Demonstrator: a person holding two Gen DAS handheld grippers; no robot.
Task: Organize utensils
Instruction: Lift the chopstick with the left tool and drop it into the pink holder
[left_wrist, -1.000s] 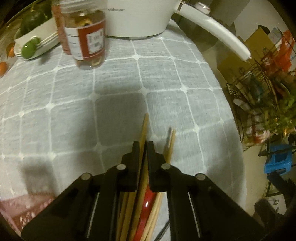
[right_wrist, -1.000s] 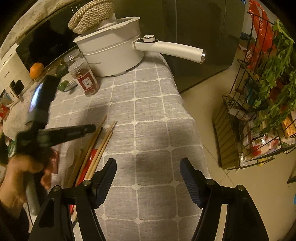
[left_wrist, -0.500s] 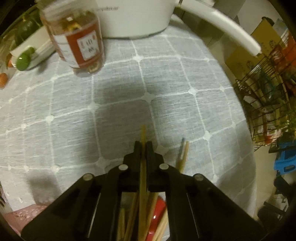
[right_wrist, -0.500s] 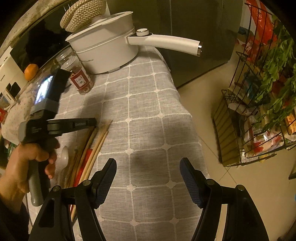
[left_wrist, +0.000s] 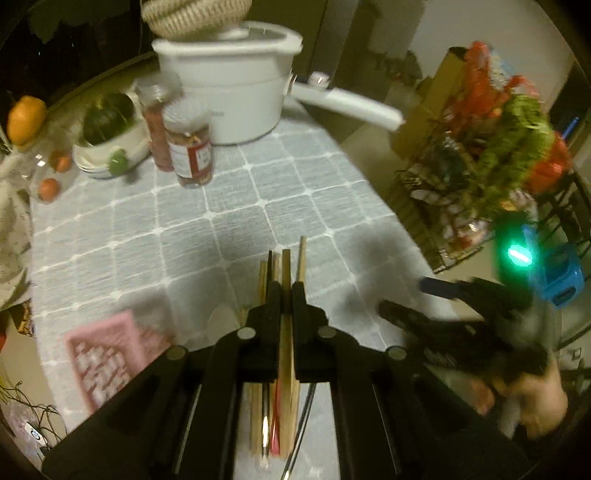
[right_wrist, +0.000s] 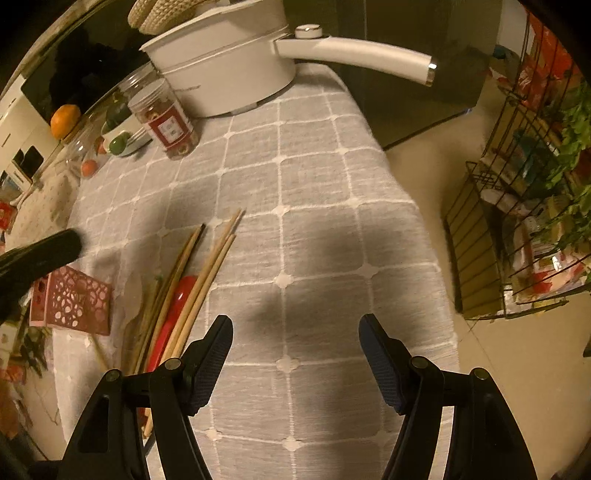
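Note:
My left gripper (left_wrist: 285, 286) is shut on one wooden chopstick (left_wrist: 286, 262), held up over the grey checked tablecloth. Beneath it lie several more chopsticks (right_wrist: 207, 266) and a red spoon (right_wrist: 177, 310) in a loose bundle. A pink perforated basket (right_wrist: 74, 302) lies on its side left of the bundle, also in the left wrist view as the pink basket (left_wrist: 103, 362). My right gripper (right_wrist: 295, 332) stands open above bare cloth right of the bundle, nothing between its fingers. It shows blurred in the left wrist view as the right gripper (left_wrist: 436, 314), held by a hand (left_wrist: 535, 398).
A white pot (right_wrist: 229, 70) with a long handle stands at the table's far end, with a red-labelled jar (right_wrist: 166, 122) and a bowl of green fruit (left_wrist: 107, 147) beside it. The cloth drops off at the right edge (right_wrist: 424, 240). A wire rack with greens (right_wrist: 535, 184) stands on the floor.
My left gripper has risen and drawn back with the chopstick, so the pink basket and the right gripper have come into its view. The right gripper has sunk slightly and stays open.

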